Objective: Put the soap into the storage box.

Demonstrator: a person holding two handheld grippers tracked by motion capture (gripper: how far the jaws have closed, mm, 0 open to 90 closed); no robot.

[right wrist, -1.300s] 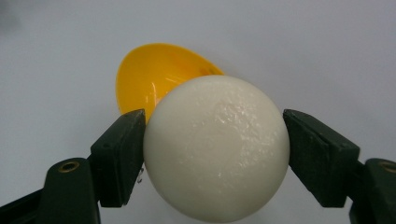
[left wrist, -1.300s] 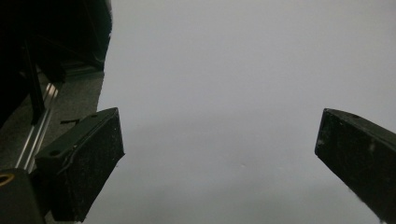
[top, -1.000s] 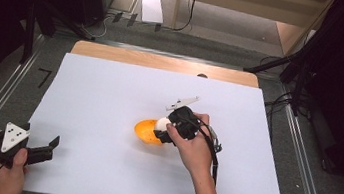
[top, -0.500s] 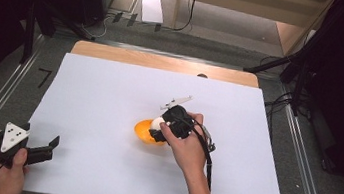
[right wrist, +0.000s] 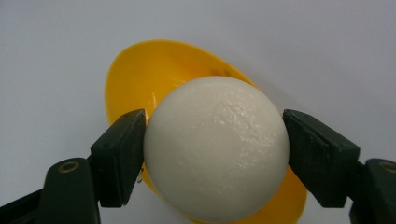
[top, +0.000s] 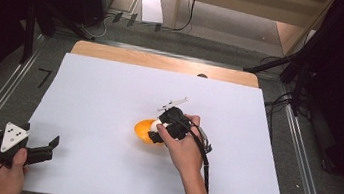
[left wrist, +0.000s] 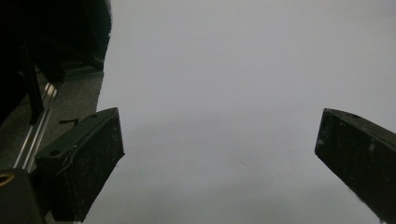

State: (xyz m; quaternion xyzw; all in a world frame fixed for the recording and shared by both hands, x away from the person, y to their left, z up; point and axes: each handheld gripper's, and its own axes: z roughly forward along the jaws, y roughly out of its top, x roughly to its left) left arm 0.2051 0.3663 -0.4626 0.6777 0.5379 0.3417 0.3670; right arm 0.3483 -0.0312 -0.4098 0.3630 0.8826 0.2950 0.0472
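— Down at the left corner of the bench (top: 111,84), what do you see?
— The left gripper (left wrist: 219,154), jaws wide, holding nothing.
— And the right gripper (right wrist: 212,154)?
— Its jaws squeeze a white ball (right wrist: 215,149) over a yellow bowl (right wrist: 135,74), mid-bench.

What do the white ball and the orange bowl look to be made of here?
White ball: matte with a finely pebbled skin and faint sheen, likely foam or a soft plastic; the look leaves it open. It sits clamped in the right gripper. Orange bowl: smooth, glossy, evenly coloured with a thin rim and soft highlights, so probably moulded plastic.
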